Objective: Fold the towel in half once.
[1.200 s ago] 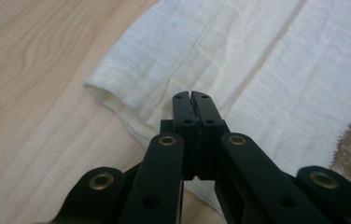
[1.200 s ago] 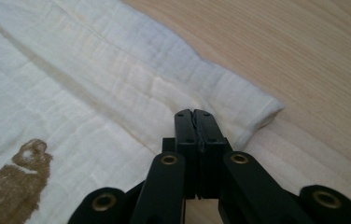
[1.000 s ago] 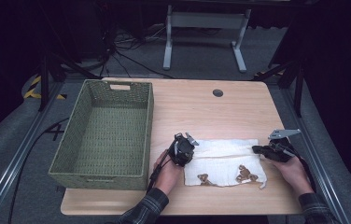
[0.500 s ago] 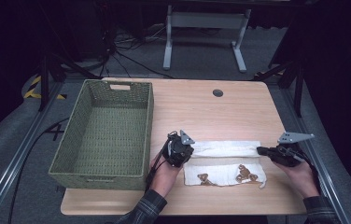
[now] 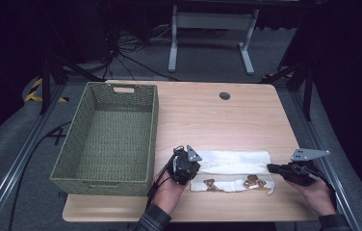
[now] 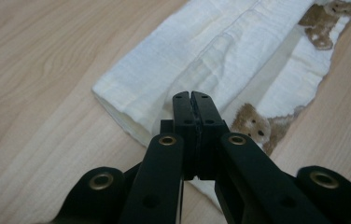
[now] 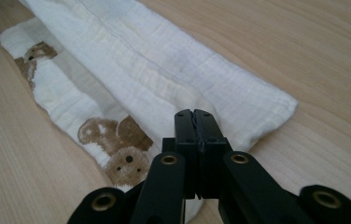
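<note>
A white cloth [image 5: 237,163] with brown teddy-bear prints lies near the table's front edge, its plain white layer folded over the printed layer. My left gripper [image 5: 194,169] is at the cloth's left end, jaws pressed together. In the left gripper view, the left gripper [image 6: 193,96] hovers over the cloth [image 6: 220,51] with nothing visible between the jaws. My right gripper [image 5: 270,168] is at the cloth's right end, also shut. In the right gripper view, the right gripper [image 7: 194,113] points at the folded end of the cloth [image 7: 155,70].
A green woven basket [image 5: 153,120] stands on the left half of the wooden table [image 5: 217,120]. A dark cable hole [image 5: 225,96] sits at the table's back. Metal frame legs and cables stand on the floor beyond the table.
Both grippers have drawn back toward the near edge of the table. The cloth's white layer now lies folded down over the printed part.
</note>
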A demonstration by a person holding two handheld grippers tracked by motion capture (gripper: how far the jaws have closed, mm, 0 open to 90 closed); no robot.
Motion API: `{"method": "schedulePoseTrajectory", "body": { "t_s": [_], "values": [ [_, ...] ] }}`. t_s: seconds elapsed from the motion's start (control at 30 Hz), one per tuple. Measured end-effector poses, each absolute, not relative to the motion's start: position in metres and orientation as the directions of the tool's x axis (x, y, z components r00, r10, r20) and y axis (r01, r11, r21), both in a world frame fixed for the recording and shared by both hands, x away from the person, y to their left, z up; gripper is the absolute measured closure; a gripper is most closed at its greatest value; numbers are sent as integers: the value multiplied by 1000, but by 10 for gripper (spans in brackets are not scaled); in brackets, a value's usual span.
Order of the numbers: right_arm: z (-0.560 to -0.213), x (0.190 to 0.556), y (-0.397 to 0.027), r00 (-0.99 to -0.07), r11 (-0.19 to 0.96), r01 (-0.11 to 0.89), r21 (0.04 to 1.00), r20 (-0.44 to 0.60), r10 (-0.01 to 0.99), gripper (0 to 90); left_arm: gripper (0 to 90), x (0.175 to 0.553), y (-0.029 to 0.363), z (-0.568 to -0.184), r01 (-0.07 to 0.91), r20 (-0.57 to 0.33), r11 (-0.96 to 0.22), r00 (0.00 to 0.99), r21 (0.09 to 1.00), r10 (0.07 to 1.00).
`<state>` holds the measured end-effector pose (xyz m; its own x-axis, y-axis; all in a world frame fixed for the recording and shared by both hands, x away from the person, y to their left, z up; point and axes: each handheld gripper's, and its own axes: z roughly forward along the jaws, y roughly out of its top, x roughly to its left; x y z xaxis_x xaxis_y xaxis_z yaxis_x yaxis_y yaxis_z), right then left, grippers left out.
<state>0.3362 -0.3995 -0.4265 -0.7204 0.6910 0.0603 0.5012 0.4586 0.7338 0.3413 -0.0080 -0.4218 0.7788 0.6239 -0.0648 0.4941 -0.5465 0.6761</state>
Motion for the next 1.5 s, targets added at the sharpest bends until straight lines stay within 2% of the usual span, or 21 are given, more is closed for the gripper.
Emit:
{"method": "schedulePoseTrajectory", "body": {
  "t_s": [0.17,0.27,0.33,0.47,0.6,0.67,0.97,1.5],
  "values": [
    [-433,335,-400,-721,467,526,711,81,688,887,891,342,-8,-431,503,-82,-563,789,656,609],
    [-430,333,-403,-721,454,519,724,86,687,807,824,343,-6,-429,495,-76,-560,790,664,608],
    [-425,331,-406,-720,436,511,741,91,688,789,797,344,-3,-425,483,-73,-552,793,679,605],
    [-420,334,-409,-715,426,497,756,79,694,823,800,349,-3,-419,479,-66,-538,786,693,615],
    [-420,345,-407,-710,430,496,754,67,701,892,857,359,-5,-419,484,-64,-532,778,695,625],
    [-421,355,-405,-706,437,503,746,63,705,896,895,366,-7,-421,488,-67,-529,776,694,628],
    [-440,376,-398,-703,475,553,685,78,707,897,897,378,-14,-438,523,-90,-579,786,626,612],
    [-440,351,-400,-732,478,540,693,106,674,897,896,351,-13,-440,495,-98,-596,814,633,572]
  ]
}}
